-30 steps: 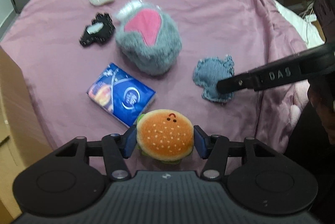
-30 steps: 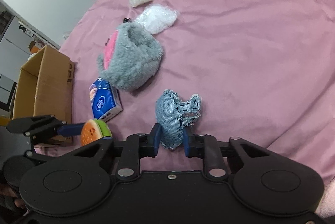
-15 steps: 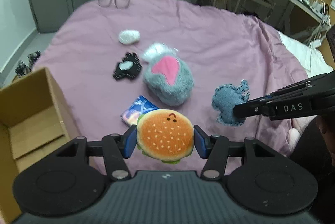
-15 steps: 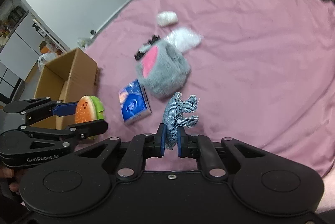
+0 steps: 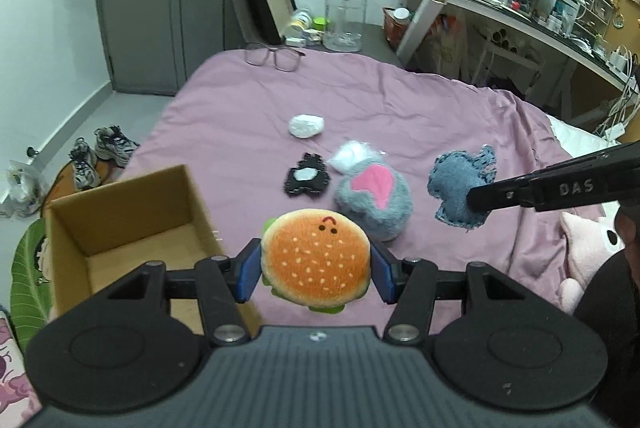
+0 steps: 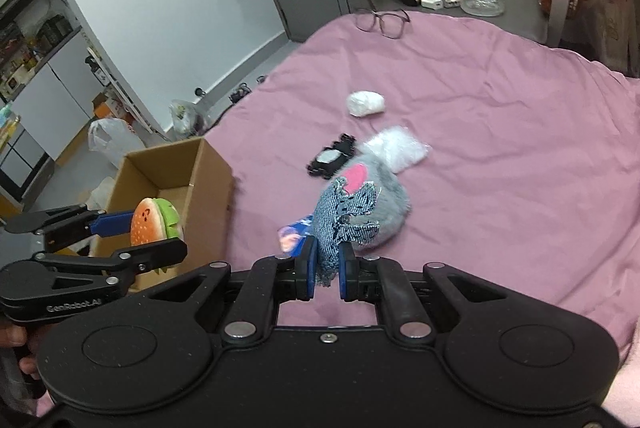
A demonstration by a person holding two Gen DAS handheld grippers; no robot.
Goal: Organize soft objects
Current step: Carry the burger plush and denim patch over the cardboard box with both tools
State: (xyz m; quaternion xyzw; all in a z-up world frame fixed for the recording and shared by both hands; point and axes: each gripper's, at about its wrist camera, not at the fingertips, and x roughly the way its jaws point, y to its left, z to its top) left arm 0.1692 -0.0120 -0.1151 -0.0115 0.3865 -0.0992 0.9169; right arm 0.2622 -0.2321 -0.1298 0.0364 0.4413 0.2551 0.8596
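Note:
My left gripper [image 5: 315,270] is shut on a plush hamburger [image 5: 315,260] and holds it in the air beside the open cardboard box [image 5: 120,211]; the hamburger also shows in the right wrist view [image 6: 154,226]. My right gripper [image 6: 327,270] is shut on a blue denim soft toy [image 6: 344,216], lifted above the pink bedspread [image 6: 500,131]; the denim toy shows in the left wrist view [image 5: 460,187]. A grey and pink plush [image 5: 374,197], a black patch toy [image 5: 307,179], a clear plastic bag [image 5: 350,155] and a white lump [image 5: 306,125] lie on the bed.
The box [image 6: 172,171] stands by the bed's left edge, with nothing visible inside. A blue tissue pack [image 6: 294,234] lies under the denim toy. Glasses [image 5: 274,56] rest at the bed's far edge. A pink plush [image 5: 588,252] sits at the right. Shoes [image 5: 100,151] are on the floor.
Both grippers have risen well above the bed with their toys. The left one has swung left, bringing the cardboard box into view beside the hamburger.

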